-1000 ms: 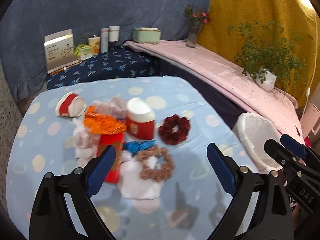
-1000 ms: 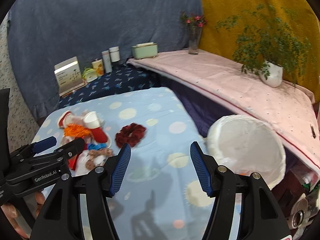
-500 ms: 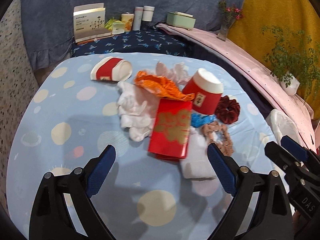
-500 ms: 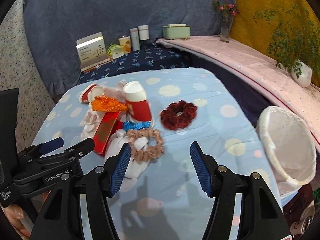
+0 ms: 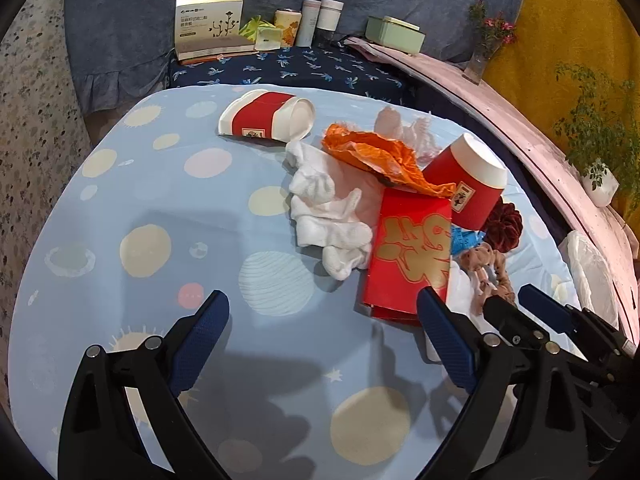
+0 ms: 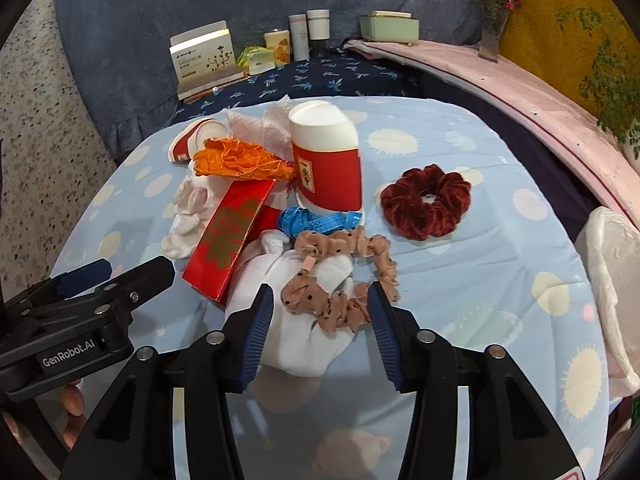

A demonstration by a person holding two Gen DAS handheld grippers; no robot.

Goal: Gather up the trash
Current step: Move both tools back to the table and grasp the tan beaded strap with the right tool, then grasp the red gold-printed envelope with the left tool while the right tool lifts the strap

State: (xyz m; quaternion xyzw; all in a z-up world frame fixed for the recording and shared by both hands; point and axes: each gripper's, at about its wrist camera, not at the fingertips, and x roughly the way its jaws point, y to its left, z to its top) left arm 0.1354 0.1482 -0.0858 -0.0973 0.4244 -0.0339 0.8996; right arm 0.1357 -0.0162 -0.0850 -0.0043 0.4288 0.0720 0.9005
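Observation:
A trash pile lies on the blue dotted cloth point(image 5: 160, 208): an upturned red-and-white paper cup point(image 6: 326, 160), a second cup on its side point(image 5: 268, 120), an orange wrapper point(image 5: 380, 156), a red box point(image 5: 412, 252), white tissues point(image 5: 332, 216) and a blue tape point(image 6: 316, 220). A tan dotted scrunchie point(image 6: 344, 276) rests on a white cloth point(image 6: 304, 340). My right gripper point(image 6: 319, 294) hangs just over them, its jaws closing, the scrunchie's near loop between them, pads not pressing. My left gripper point(image 5: 322, 300) is open over bare cloth before the red box.
A dark red scrunchie point(image 6: 426, 200) lies right of the cup. A white-lined bin point(image 6: 612, 280) stands past the table's right edge. Boxes and bottles point(image 5: 208, 24) line the back shelf, with a vase point(image 6: 494, 20) and plant point(image 5: 596, 152) on the pink ledge.
Both grippers have dropped and closed in on the pile, which now fills more of each view. The right gripper's jaws have narrowed around the tan scrunchie. The left jaws stay wide.

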